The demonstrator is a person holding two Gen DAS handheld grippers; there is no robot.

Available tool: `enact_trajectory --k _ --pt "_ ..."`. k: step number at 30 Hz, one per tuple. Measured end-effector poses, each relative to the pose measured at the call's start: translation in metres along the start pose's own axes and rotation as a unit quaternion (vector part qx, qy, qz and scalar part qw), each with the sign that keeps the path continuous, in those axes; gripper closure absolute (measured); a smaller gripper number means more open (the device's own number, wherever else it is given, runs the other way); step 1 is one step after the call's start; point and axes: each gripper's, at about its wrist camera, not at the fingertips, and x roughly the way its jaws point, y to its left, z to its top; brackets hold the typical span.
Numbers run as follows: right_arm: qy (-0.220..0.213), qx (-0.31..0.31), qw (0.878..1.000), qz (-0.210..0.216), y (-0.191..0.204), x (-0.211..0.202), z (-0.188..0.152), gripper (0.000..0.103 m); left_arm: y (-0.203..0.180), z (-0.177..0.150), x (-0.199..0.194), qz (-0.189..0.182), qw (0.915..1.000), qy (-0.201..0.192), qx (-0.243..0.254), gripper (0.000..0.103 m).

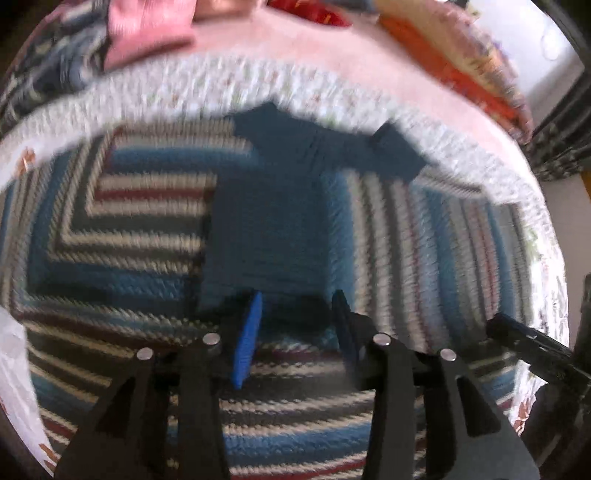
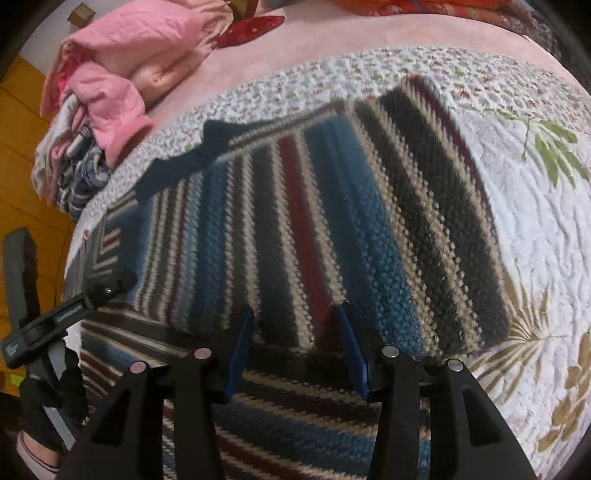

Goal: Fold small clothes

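A pile of pink clothes (image 2: 110, 70) sits at far left on the pink sheet (image 2: 332, 33). The striped knit sweater (image 2: 295, 221) lies on the white floral quilt (image 2: 535, 221). Left gripper (image 1: 295, 332) and right gripper (image 2: 295, 343) hover released above it.

left view heavily motion-blurred; right sharper; soft, perhaps daylight.

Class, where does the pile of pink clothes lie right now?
In the right wrist view the pink clothes are piled at upper left, on the pink sheet beyond the striped sweater, beside a red cloth.
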Motion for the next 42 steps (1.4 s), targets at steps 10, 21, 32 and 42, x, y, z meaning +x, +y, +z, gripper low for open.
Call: enact_trajectory --k 10,21,32,42 --pt "0.001 0.019 1.000 -0.007 0.003 -0.009 0.004 0.055 0.010 0.004 -0.021 -0.012 0.9997 0.000 -0.022 0.061" --pt "-0.026 -0.067 0.997 0.011 0.076 -0.042 -0.031 0.037 0.170 -0.058 -0.115 0.040 0.9904 -0.053 -0.121 0.033" --pt "0.002 -0.074 0.997 0.009 0.106 -0.006 -0.041 0.037 0.373 -0.092 -0.145 0.046 0.9304 -0.100 -0.350 0.034" --pt "0.024 -0.054 0.998 -0.024 0.090 0.017 -0.042 0.037 0.440 -0.076 -0.132 -0.025 0.8857 -0.147 -0.440 0.034"
